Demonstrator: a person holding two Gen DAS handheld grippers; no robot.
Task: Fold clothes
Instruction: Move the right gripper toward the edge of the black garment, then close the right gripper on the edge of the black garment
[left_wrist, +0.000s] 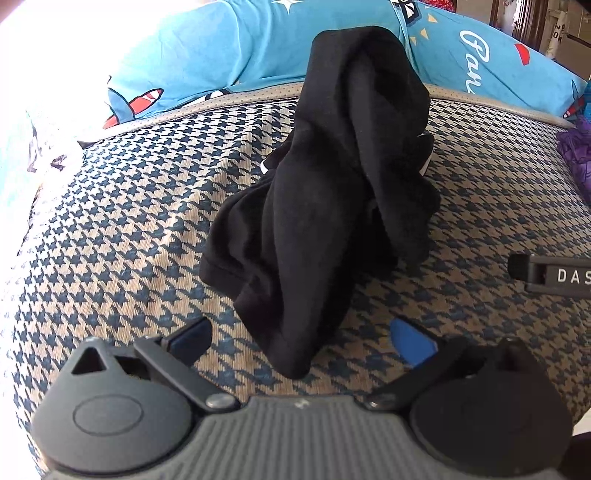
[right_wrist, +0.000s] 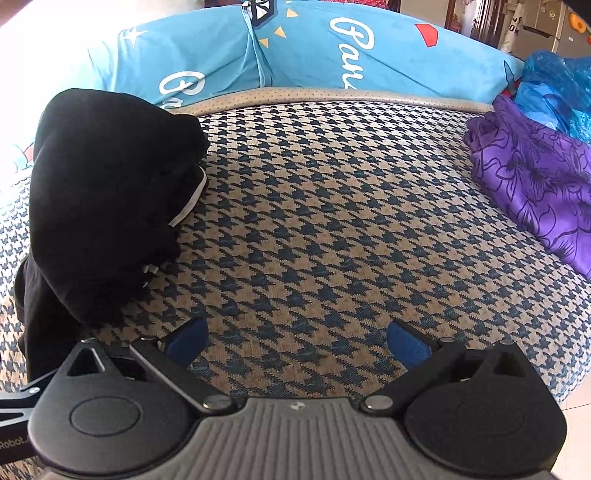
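A crumpled black soft-knit garment (left_wrist: 325, 177) lies heaped and twisted on the blue-and-tan houndstooth cushion (left_wrist: 129, 229), rising in a bunched ridge with one hemmed end trailing toward the left gripper (left_wrist: 301, 341). That gripper stands with its blue-padded fingers spread wide, holding nothing, the trailing end lying just ahead of the gap. The right gripper (right_wrist: 297, 341) is likewise spread and empty, over bare cushion, with the garment off to its left. A thin white cord or trim (right_wrist: 192, 201) shows at the heap's edge. A purple flower-printed satin cloth (right_wrist: 535, 184) lies well apart at the right, and bright blue printed pillows (right_wrist: 332, 48) line the back.

The black fabric looks light, limp and a little fuzzy; it should drape and sag rather than hold shape. The hemmed edge nearest the left gripper seems the firmest place to pinch.
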